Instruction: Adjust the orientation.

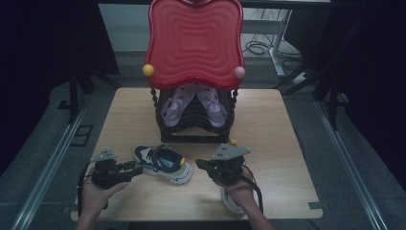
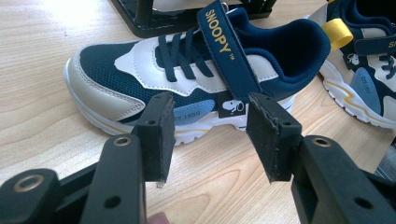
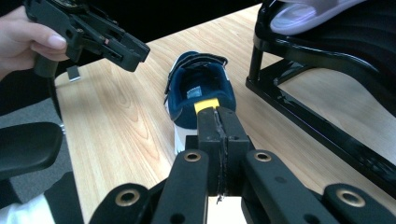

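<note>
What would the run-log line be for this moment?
left gripper: open, facing sneaker | right gripper: shut on heel loop | shoe rack: behind

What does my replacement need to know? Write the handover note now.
Left gripper: open, jaws facing the side of the navy-and-white strapped sneaker, not touching it.
Right gripper: shut, tips at that sneaker's yellow heel loop; grip unclear.
Matching second sneaker: on the table by the right hand.
Black rack: holds purple sandals.
Done: nothing lifted.
Left: grasp both sneakers, probably for the rack.
</note>
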Demonstrator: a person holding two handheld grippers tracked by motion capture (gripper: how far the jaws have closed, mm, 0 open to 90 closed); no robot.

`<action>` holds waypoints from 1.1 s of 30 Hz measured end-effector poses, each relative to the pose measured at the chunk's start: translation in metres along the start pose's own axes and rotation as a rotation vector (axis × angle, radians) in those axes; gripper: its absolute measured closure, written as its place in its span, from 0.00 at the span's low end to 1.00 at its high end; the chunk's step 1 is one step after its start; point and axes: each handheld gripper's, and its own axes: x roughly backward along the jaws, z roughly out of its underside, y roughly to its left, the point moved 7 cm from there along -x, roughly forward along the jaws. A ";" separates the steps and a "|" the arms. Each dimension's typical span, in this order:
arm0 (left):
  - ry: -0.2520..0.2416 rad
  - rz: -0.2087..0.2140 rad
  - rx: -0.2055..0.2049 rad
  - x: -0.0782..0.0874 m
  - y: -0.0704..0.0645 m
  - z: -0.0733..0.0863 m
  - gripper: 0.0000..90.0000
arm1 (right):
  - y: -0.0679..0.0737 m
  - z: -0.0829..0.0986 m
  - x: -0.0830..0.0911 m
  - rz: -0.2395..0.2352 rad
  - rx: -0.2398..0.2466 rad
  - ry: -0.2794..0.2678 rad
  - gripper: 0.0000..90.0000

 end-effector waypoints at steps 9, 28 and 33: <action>-0.009 0.004 0.004 0.004 0.001 -0.001 0.56 | 0.000 -0.003 -0.041 0.030 -0.054 0.042 1.00; -0.016 -0.004 0.008 0.008 0.007 0.000 0.56 | -0.017 0.006 -0.083 0.123 -0.111 0.073 1.00; -0.016 -0.007 0.011 0.009 0.008 0.001 0.56 | -0.016 0.009 -0.089 0.125 -0.102 0.096 1.00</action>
